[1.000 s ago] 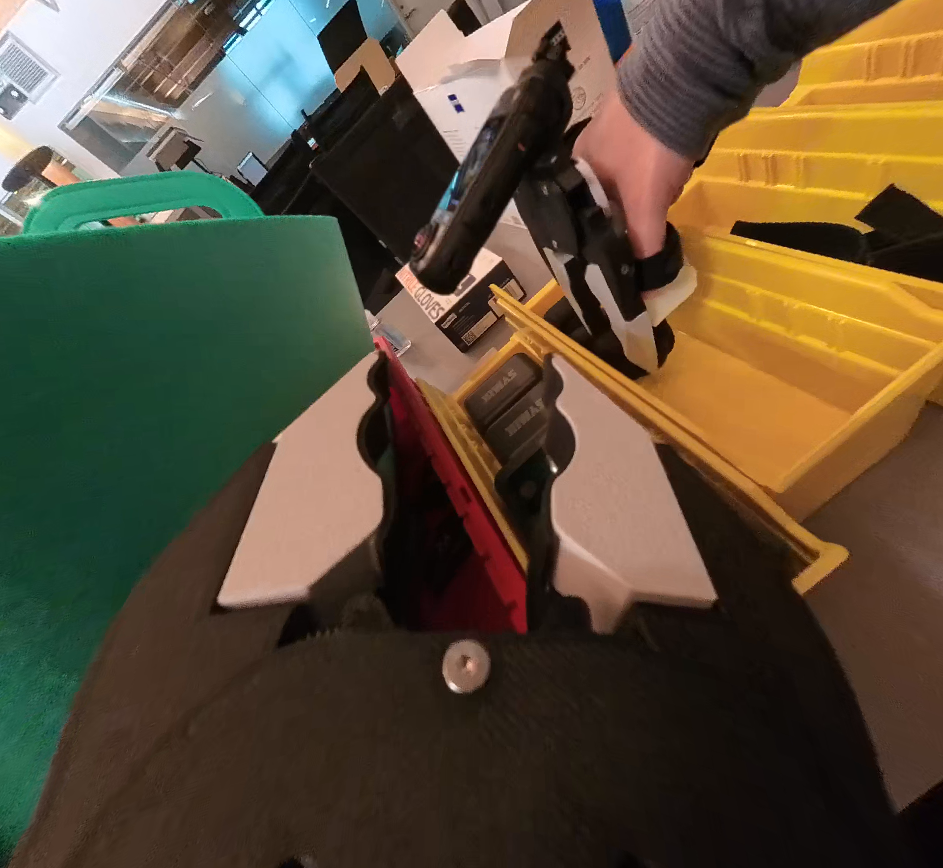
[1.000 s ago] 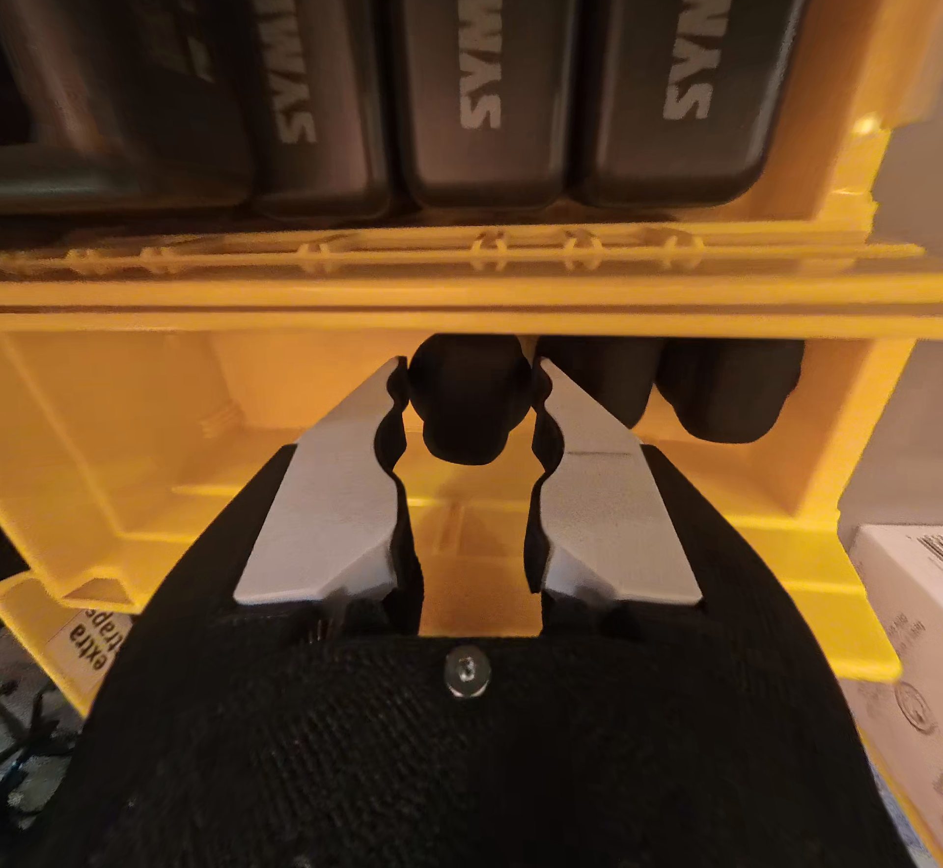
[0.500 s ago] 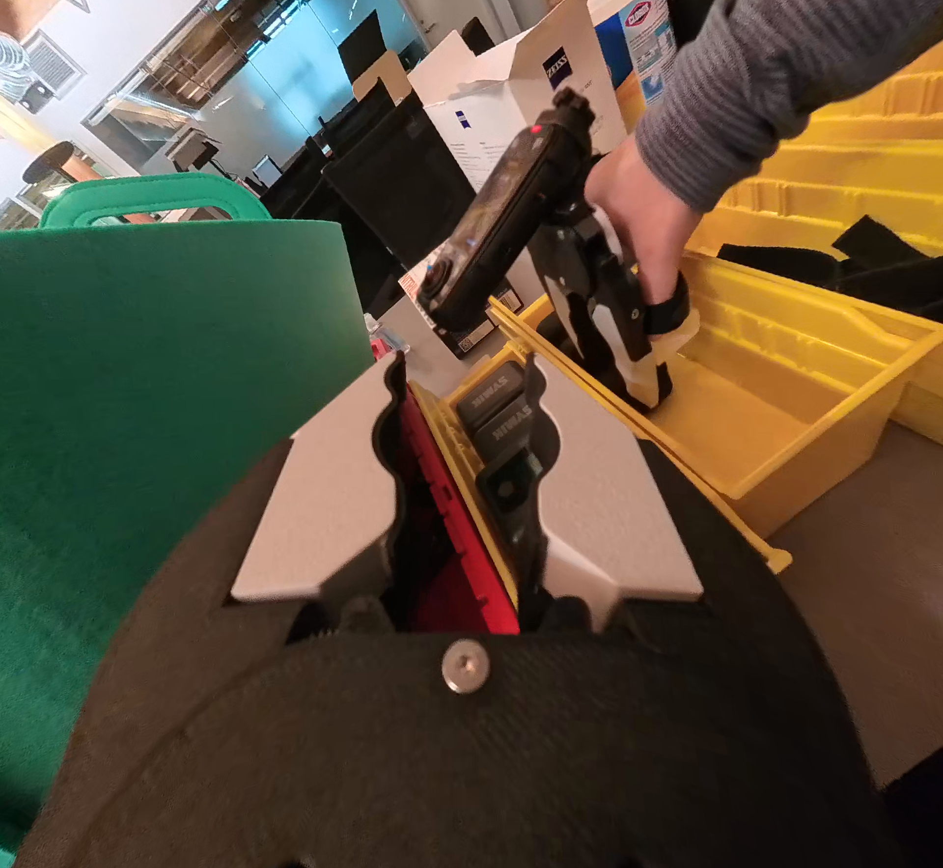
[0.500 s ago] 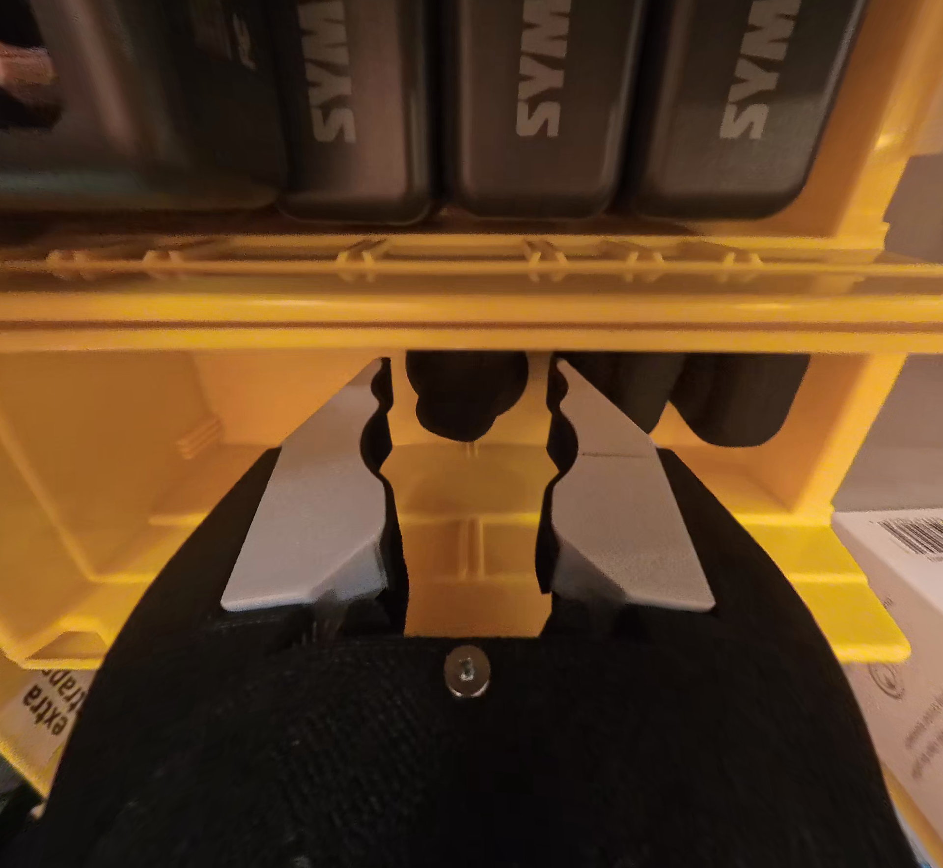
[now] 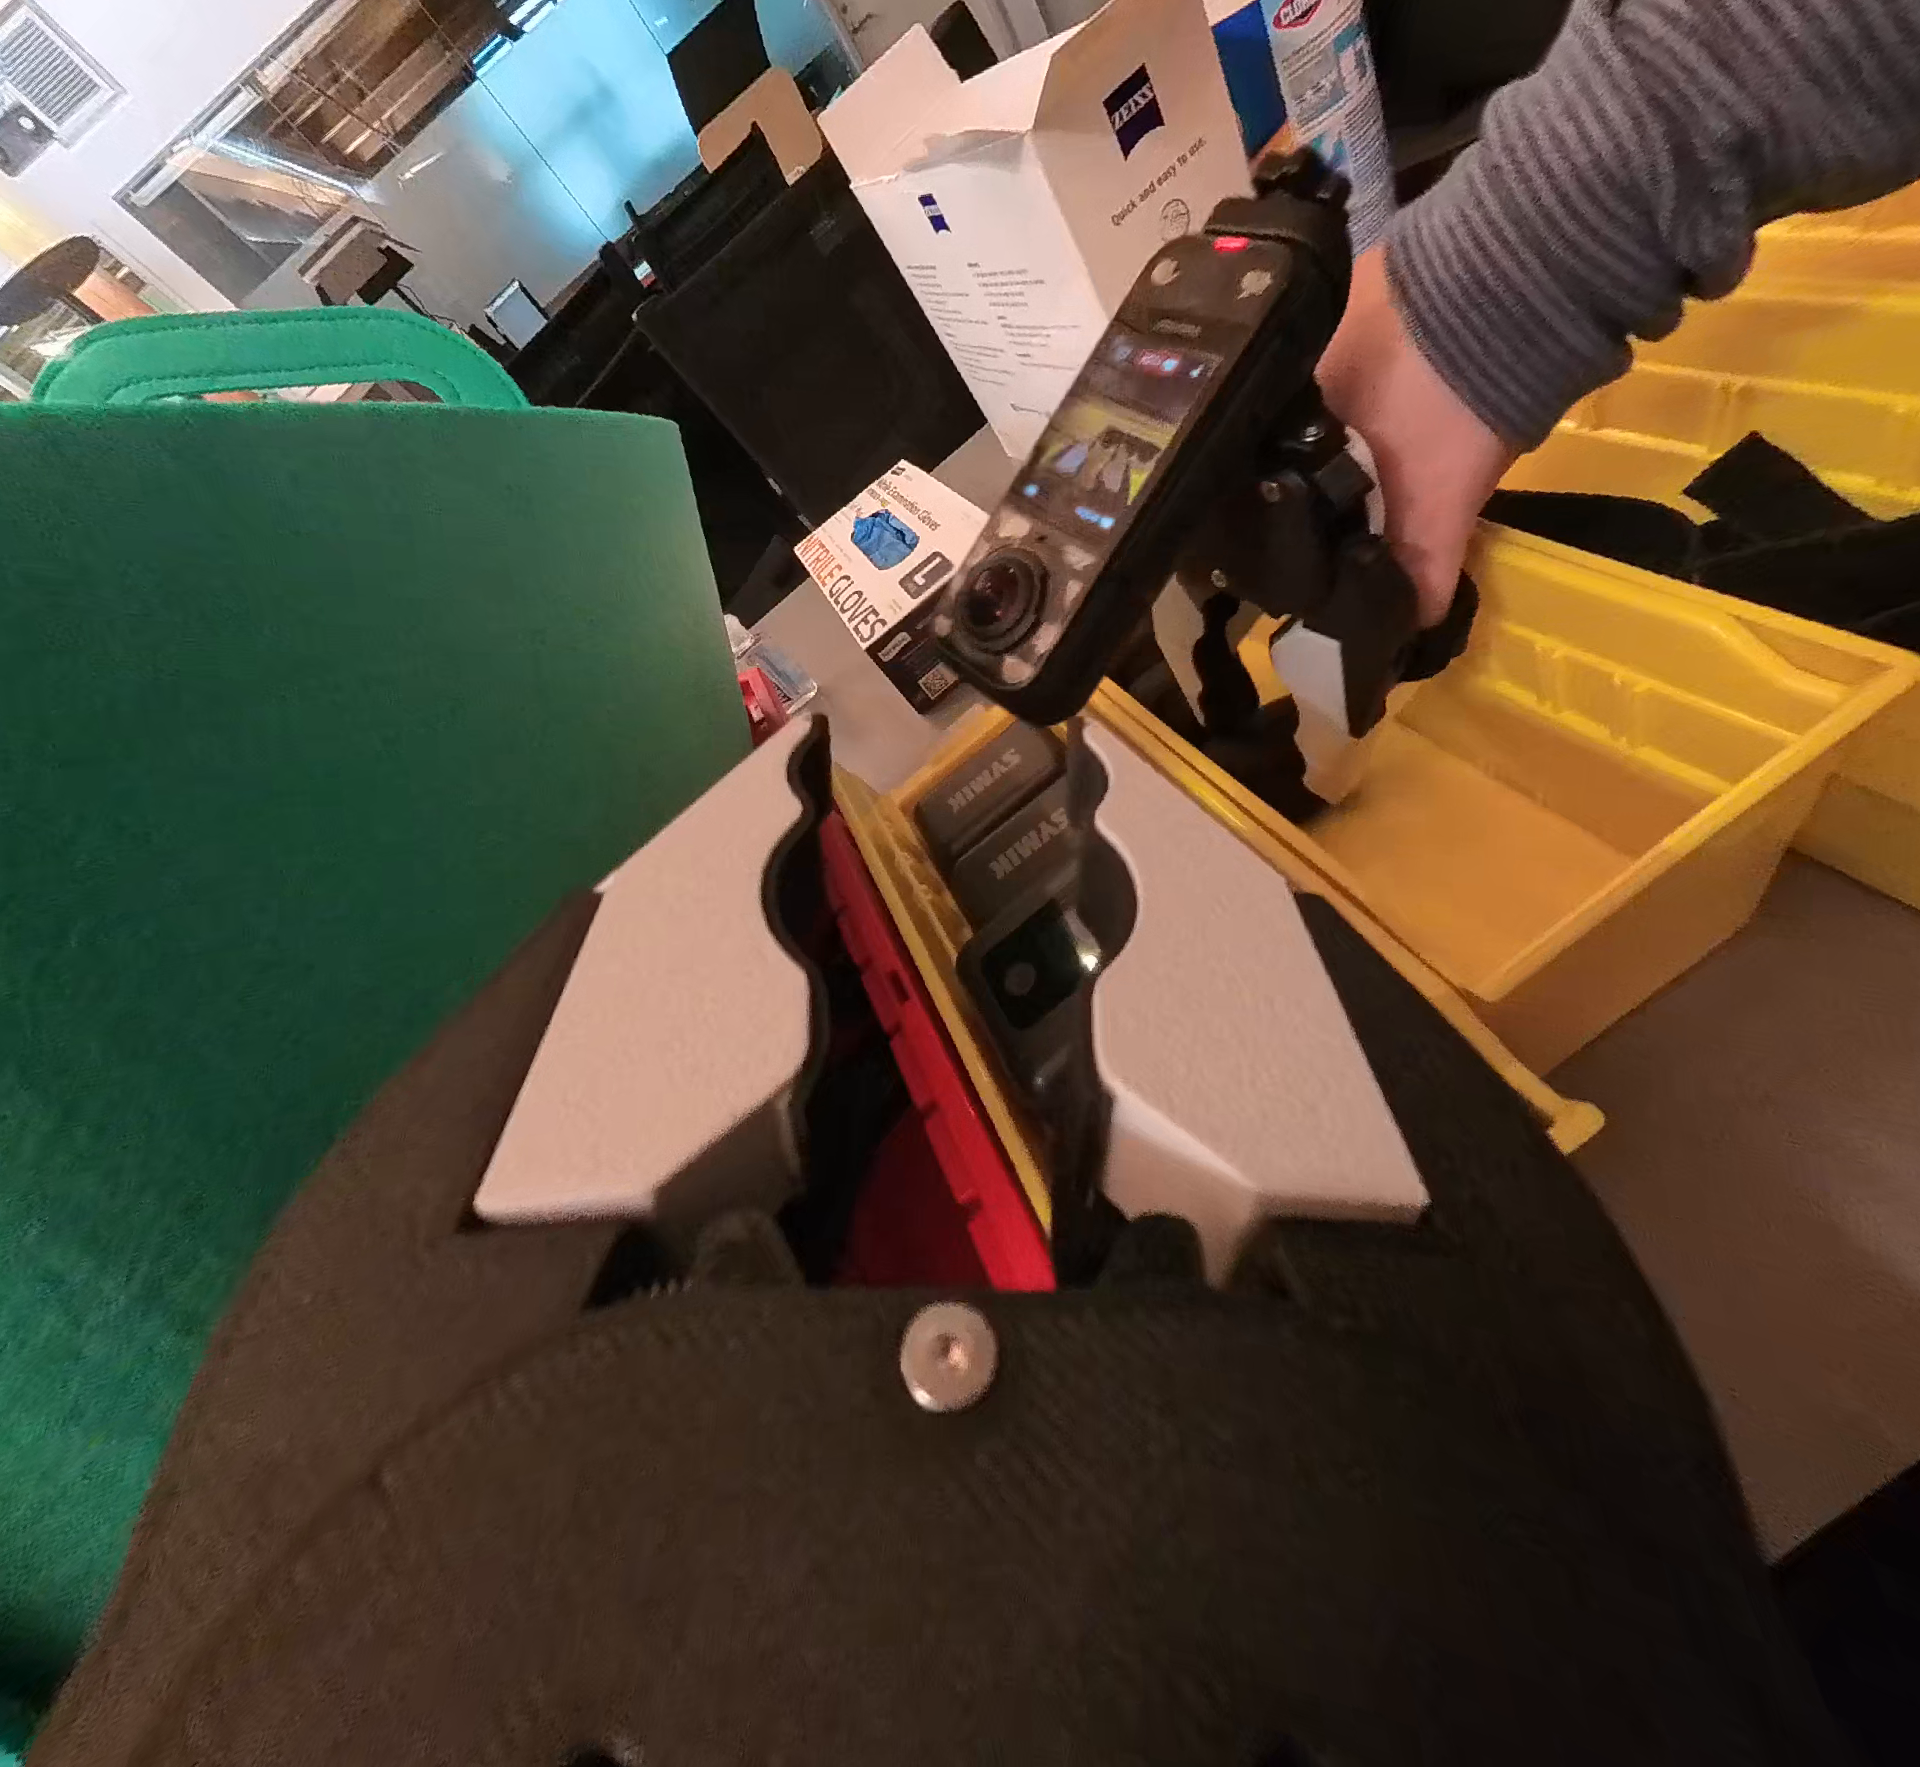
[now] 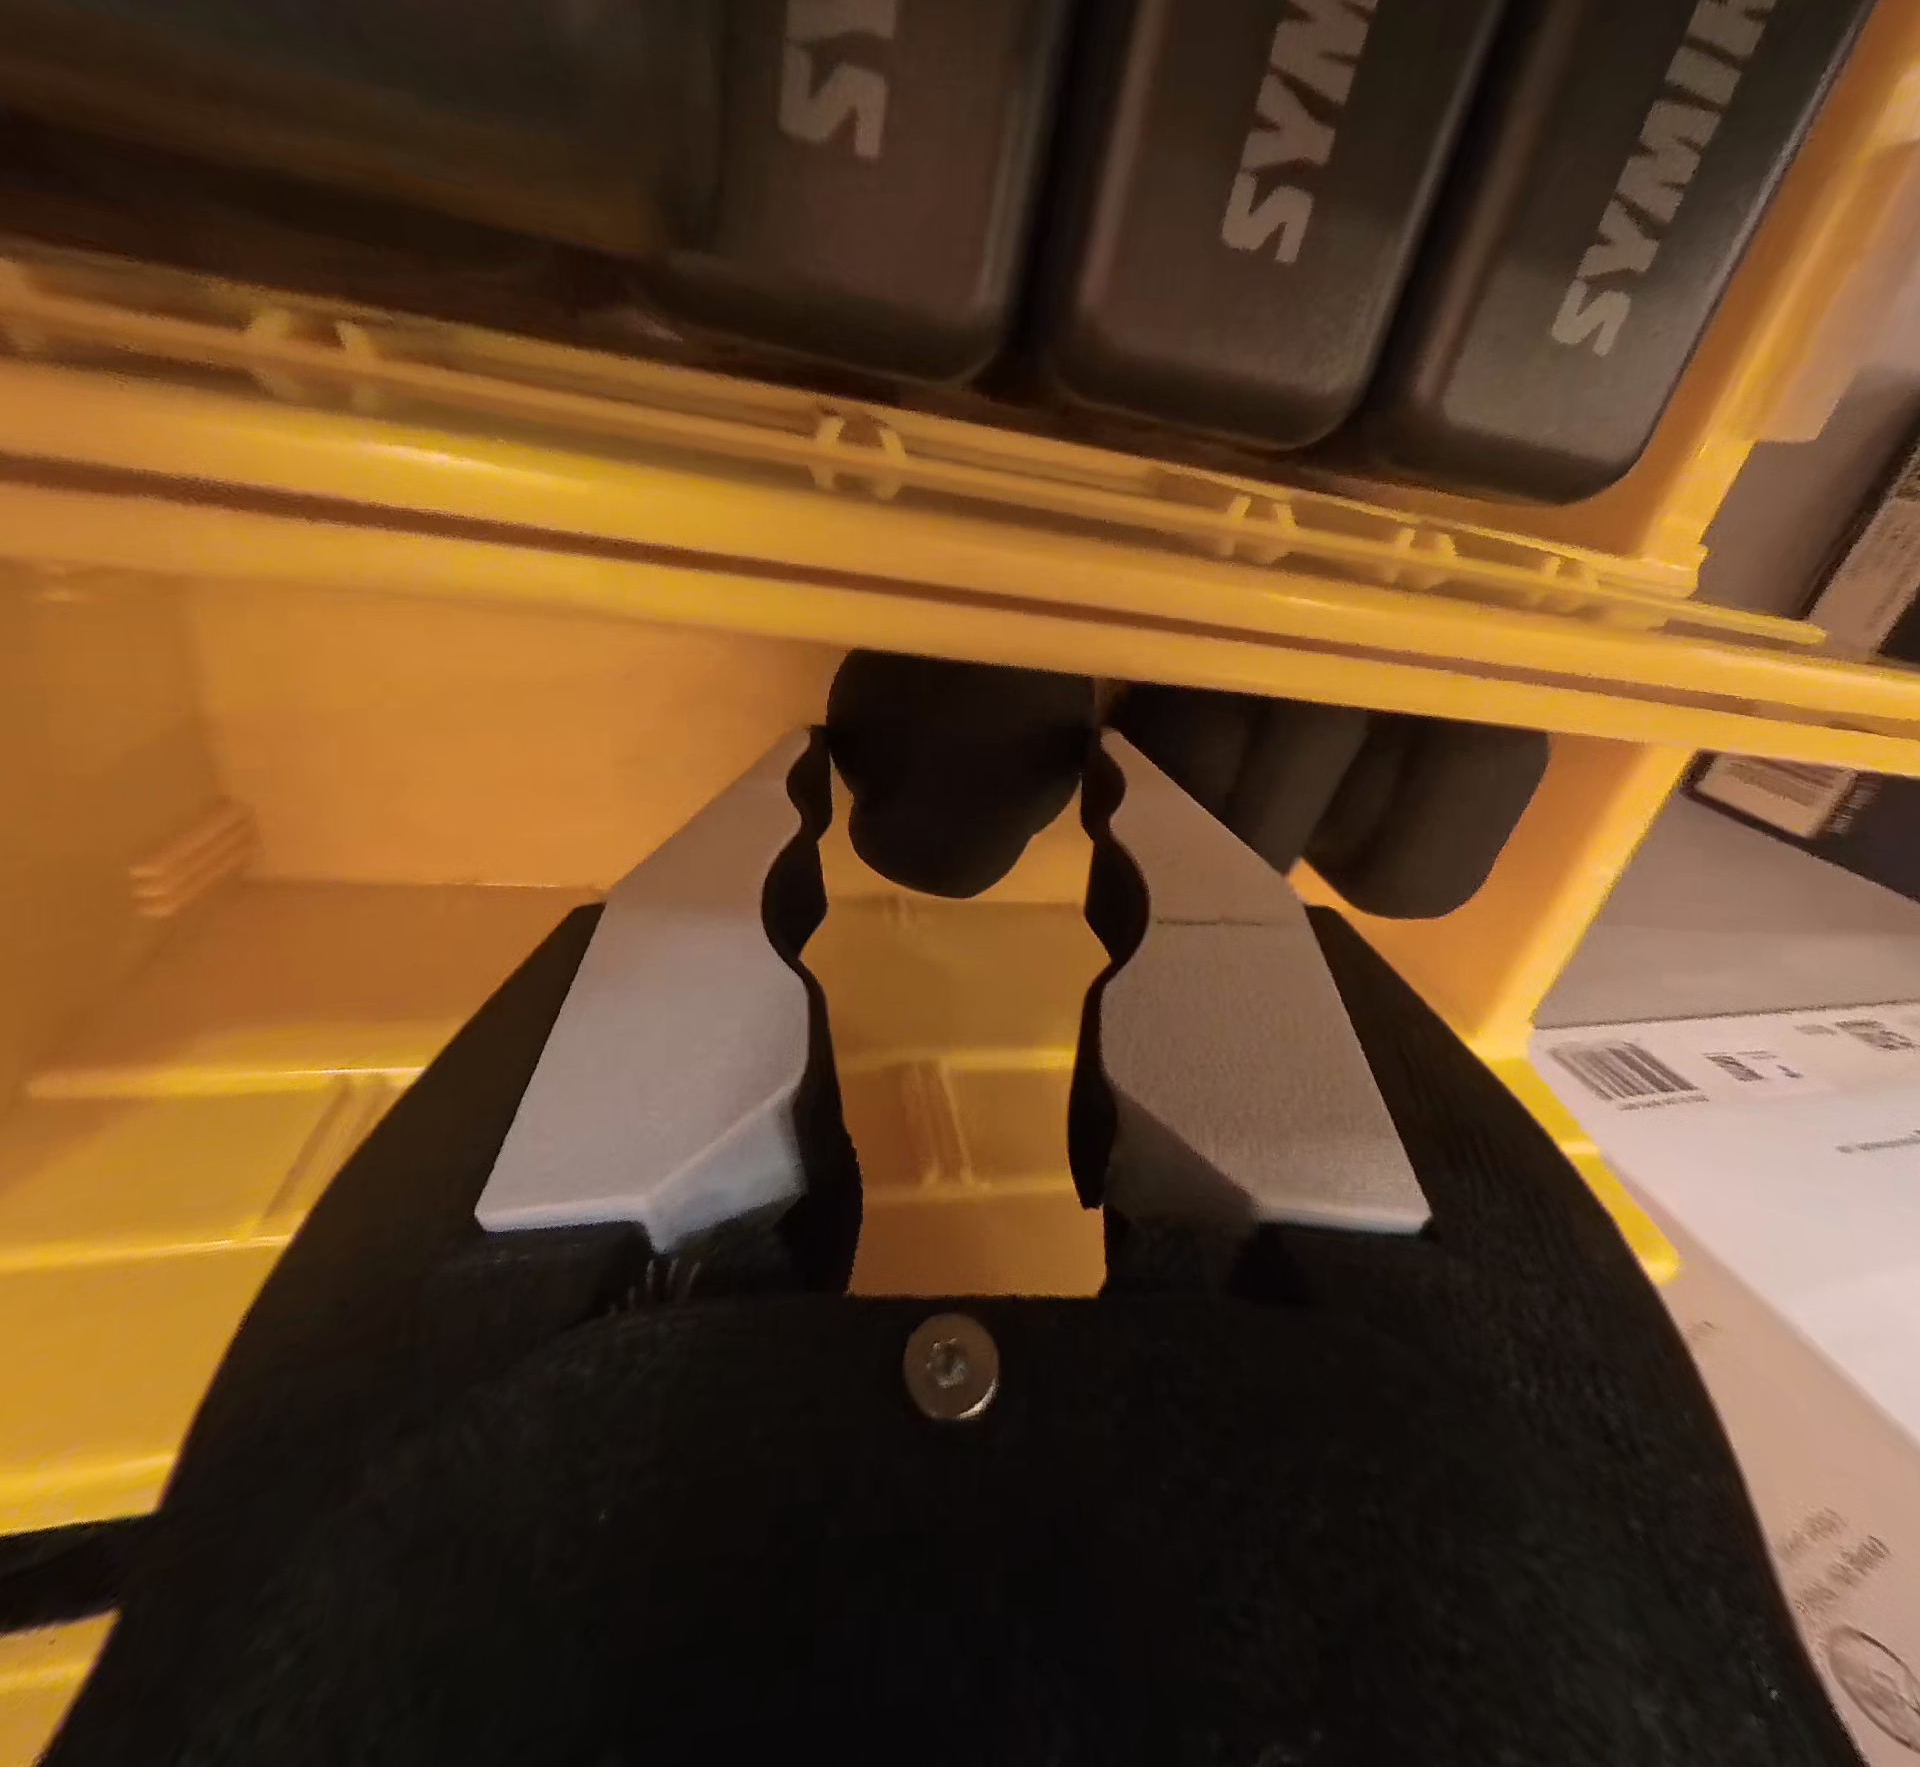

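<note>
My right gripper (image 6: 956, 751) is inside an empty yellow bin (image 6: 416, 782). Its fingertips press both sides of a black rounded piece (image 6: 940, 813) that sticks out under the bin's far rim. Two more such pieces (image 6: 1382, 813) sit to its right. Beyond the rim, a second yellow bin (image 6: 935, 512) holds several black cases (image 6: 1226, 159). In the left wrist view, my left gripper (image 5: 940, 751) is open over a red bin's wall (image 5: 935, 1094) and those cases (image 5: 1003, 824). The right gripper (image 5: 1273, 761), held by a hand (image 5: 1413, 429), also shows there.
A green felt bag (image 5: 312, 782) stands close on the left. A glove box (image 5: 883, 574), an open white carton (image 5: 1039, 190) and a wipes tub (image 5: 1309, 3) stand behind the bins. More yellow bins (image 5: 1766, 367) are stacked at the right. A white box (image 6: 1714, 1198) lies right of the empty bin. Tip to tip, the grippers are about 20 centimeters apart.
The right gripper's jaws opened off the black piece half a second ago and have closed onto it again; its view has tilted. The left gripper has drawn back a little.
</note>
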{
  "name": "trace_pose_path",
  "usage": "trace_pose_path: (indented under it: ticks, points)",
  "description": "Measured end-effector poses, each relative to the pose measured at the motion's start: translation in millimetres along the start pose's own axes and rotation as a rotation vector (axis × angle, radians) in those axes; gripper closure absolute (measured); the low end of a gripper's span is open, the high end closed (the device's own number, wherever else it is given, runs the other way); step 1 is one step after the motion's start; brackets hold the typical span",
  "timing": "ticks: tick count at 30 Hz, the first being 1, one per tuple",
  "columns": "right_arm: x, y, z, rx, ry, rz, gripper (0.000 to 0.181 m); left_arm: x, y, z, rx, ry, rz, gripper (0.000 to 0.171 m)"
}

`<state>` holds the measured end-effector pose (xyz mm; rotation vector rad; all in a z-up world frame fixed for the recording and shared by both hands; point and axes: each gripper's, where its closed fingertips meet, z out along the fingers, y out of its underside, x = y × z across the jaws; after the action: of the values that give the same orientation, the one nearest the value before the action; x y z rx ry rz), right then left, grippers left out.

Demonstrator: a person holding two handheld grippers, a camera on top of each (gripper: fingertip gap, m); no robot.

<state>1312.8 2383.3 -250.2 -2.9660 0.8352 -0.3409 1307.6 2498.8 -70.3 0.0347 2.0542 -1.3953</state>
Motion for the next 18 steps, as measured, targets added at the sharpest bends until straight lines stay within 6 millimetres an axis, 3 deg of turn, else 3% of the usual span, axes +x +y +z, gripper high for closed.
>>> trace_pose_path:
  ticks: [9, 11, 14, 18]
  points:
    - [8, -3, 2, 0.046, 0.074, -0.025, 0.132, 2, 2, -1, -0.005, 0.016, -0.023, 0.13]
    - [9, -4, -5, 0.054, 0.103, -0.015, 0.123, 2, 0, -2, 0.001, 0.015, -0.027, 0.128]
    - [14, -6, -36, 0.118, 0.146, 0.079, 0.114, 0, -2, -8, 0.014, 0.02, -0.042, 0.124]
    - [28, -6, -102, 0.363, 0.208, 0.362, 0.11, -3, -17, -28, 0.069, 0.063, -0.087, 0.119]
